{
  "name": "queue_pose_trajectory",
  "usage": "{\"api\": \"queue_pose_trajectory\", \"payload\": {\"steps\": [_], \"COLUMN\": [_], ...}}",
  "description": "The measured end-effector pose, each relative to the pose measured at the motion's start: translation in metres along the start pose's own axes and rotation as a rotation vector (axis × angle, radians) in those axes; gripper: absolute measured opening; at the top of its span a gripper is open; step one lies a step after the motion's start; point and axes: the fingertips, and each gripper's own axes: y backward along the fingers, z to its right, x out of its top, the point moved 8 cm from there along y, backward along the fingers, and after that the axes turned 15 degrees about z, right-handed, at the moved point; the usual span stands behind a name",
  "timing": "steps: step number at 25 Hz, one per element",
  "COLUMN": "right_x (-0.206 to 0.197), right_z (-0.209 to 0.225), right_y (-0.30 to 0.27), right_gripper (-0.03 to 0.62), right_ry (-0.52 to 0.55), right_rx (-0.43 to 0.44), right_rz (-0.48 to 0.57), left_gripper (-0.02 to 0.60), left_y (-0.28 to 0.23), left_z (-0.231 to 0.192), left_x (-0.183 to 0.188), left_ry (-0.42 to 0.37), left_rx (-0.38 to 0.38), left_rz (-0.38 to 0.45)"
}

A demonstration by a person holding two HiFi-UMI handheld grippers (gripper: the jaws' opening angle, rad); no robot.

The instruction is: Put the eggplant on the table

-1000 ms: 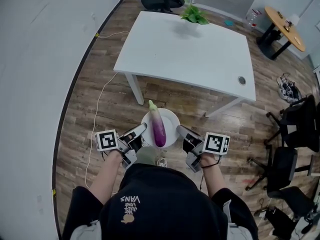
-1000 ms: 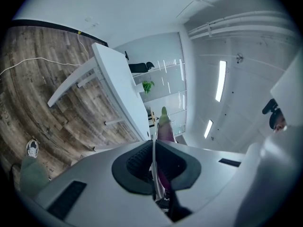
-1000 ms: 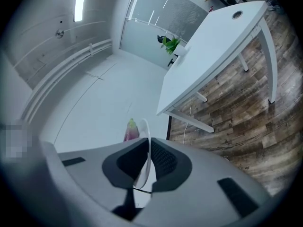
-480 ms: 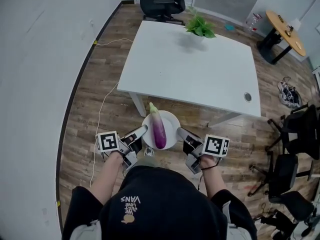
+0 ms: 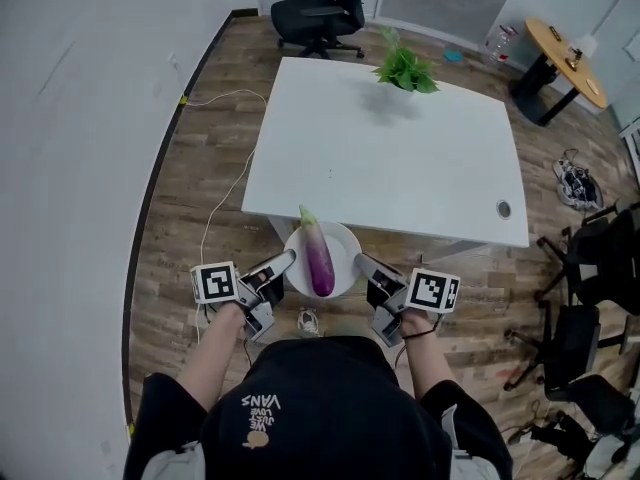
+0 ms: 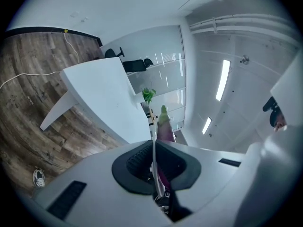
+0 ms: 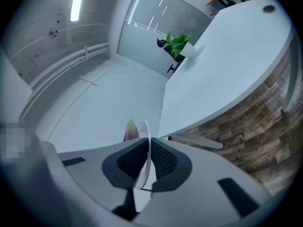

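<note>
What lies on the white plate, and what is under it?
One eggplant lies on the plate, which the left gripper and right gripper clamp by its rim. Around it the wooden floor shows; the spot directly beneath is covered by the plate.

The left forearm (image 5: pixel 214 354) and right forearm (image 5: pixel 428 356) reach forward side by side. The left tool (image 5: pixel 287 259) and right tool (image 5: pixel 361 262) angle inward, nearly level, each with its jaws clamped on a plate (image 5: pixel 346 234) rim.

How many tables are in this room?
2. A white table stands just beyond the plate; a round wooden table is in the far right corner. More may be out of view.
</note>
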Motion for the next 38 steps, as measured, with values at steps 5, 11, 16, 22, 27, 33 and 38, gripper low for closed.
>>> {"api": "queue_pose_trajectory", "payload": {"steps": [5,11,16,22,27,33,38], "right_x": [0.012,0.039,0.068,0.111,0.139,0.154,0.153], "right_z": [0.003,0.017,0.026,0.036,0.046,0.056,0.059], "right_y": [-0.012,-0.037,-0.064,-0.094,-0.119,-0.139,-0.143], "right_gripper": [0.032,0.032,0.032,0.032,0.032,0.032,0.032], "right_ry": [-0.009,-0.002,0.011,0.029,0.037,0.035,0.027], "right_rx": [-0.015,-0.003,0.018,0.046,0.059,0.060,0.052], "right_rz": [0.007,-0.020,-0.054,-0.089,-0.124,-0.164,-0.165], "left_gripper": [0.026,0.026,0.026,0.026,0.026,0.026,0.026], "left_y": [-0.015,-0.043,-0.065,-0.105,-0.130,-0.144,-0.144], "left_z": [-0.005,-0.014,-0.020,-0.017,-0.021,-0.032,-0.037], "left_x": [0.013,0.030,0.045,0.063,0.078,0.091,0.093], "left_ry": [-0.006,-0.007,-0.001,0.069,0.067,0.013,0.007], "left_rx": [-0.003,-0.004,0.010,0.006,0.012,0.040,0.047], "left_rz": [-0.003,0.025,0.065,0.120,0.154,0.172,0.169]}}
